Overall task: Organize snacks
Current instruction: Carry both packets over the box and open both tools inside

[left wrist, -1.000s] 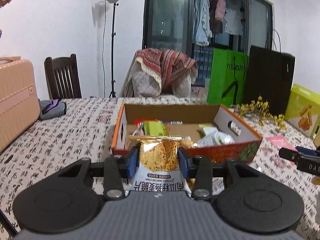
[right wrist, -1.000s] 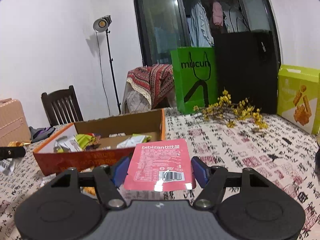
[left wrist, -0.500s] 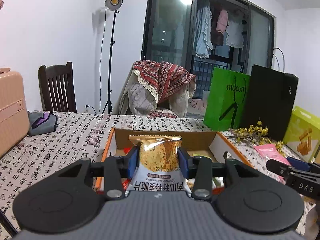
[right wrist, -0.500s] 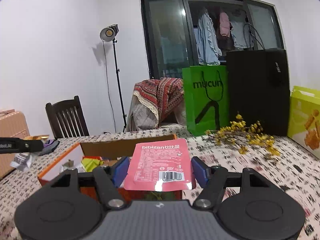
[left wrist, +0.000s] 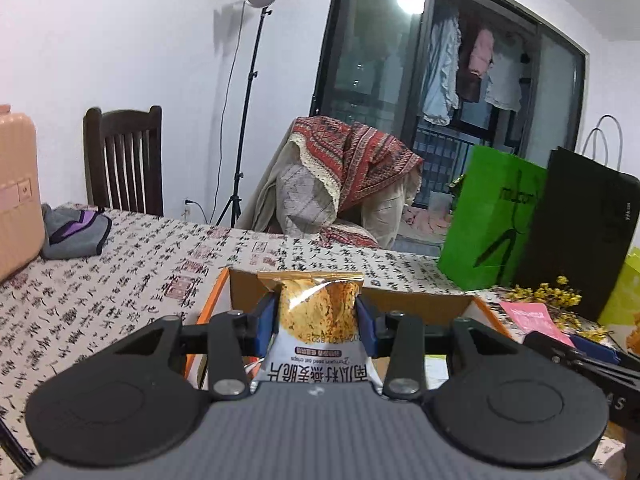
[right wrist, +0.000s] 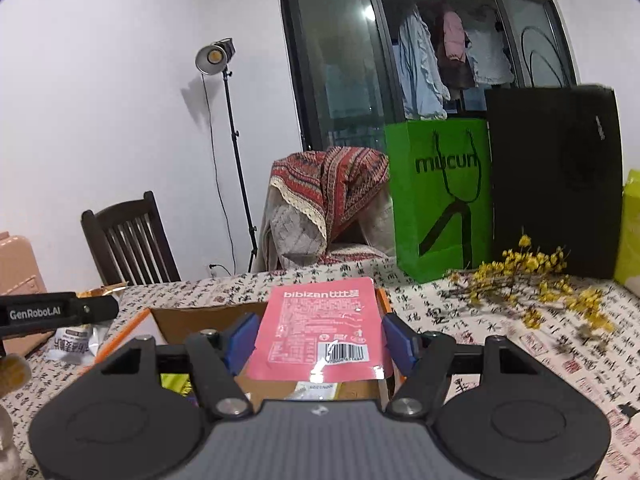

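Observation:
My left gripper [left wrist: 316, 314] is shut on a gold and white chip bag [left wrist: 320, 320], held upright over the near part of the open cardboard box [left wrist: 420, 304] with orange edges. My right gripper [right wrist: 320, 338] is shut on a flat pink snack packet [right wrist: 320, 328], held above the same box [right wrist: 192, 316]. Green and yellow packets show inside the box under the right gripper. In the right wrist view the left gripper's finger [right wrist: 60, 312] and its chip bag [right wrist: 76, 342] show at the left edge. The pink packet [left wrist: 532, 316] appears at the right of the left wrist view.
The table carries a calligraphy-print cloth [left wrist: 120, 272]. A green paper bag [right wrist: 440, 200], a black bag [right wrist: 556, 176] and yellow flower sprigs [right wrist: 532, 276] stand at the back right. A pink suitcase [left wrist: 16, 192] and a grey pouch [left wrist: 76, 232] lie at the left. Two chairs and a lamp stand are behind the table.
Both grippers have moved forward over the box, each still gripping its packet. The box has slid lower and mostly under the grippers in both views.

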Tool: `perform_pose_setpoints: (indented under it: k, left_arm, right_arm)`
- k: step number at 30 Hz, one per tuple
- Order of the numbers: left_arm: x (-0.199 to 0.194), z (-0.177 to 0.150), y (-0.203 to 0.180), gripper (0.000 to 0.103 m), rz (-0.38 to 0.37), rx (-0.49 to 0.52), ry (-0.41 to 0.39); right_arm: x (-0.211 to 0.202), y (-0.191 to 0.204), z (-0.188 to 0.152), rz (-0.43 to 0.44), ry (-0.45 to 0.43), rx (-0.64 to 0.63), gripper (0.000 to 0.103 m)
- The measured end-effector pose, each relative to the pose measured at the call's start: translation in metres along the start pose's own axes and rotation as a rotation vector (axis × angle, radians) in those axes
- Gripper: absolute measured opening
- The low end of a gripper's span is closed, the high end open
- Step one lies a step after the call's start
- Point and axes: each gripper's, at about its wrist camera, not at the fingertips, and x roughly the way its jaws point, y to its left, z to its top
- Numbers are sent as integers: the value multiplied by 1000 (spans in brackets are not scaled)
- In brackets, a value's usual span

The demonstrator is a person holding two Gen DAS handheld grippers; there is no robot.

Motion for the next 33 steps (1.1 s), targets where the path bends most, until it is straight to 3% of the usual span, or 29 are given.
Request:
perform_pose_setpoints:
  k: [4, 25, 27, 29, 31, 33]
  left_arm:
    - [13, -10, 7, 43, 40, 7, 13]
    - [21, -20, 7, 44, 18, 26, 36]
    - [20, -20, 6, 52, 15, 26, 27]
    - [17, -19, 7, 86, 7, 10, 14]
    - [13, -18, 10, 101, 2, -9, -7]
    - [11, -17, 11, 103, -2, -20, -13]
  right_arm:
    - [13, -9, -11, 9, 57, 25, 67]
    - [15, -6, -20, -24, 50, -20, 68]
    - [16, -6, -21, -15, 53, -22, 69]
    - [17, -5, -21, -4, 59, -20, 75]
    - [17, -6, -22, 8, 56, -16, 92]
    - [15, -6, -22, 12, 50, -16, 96]
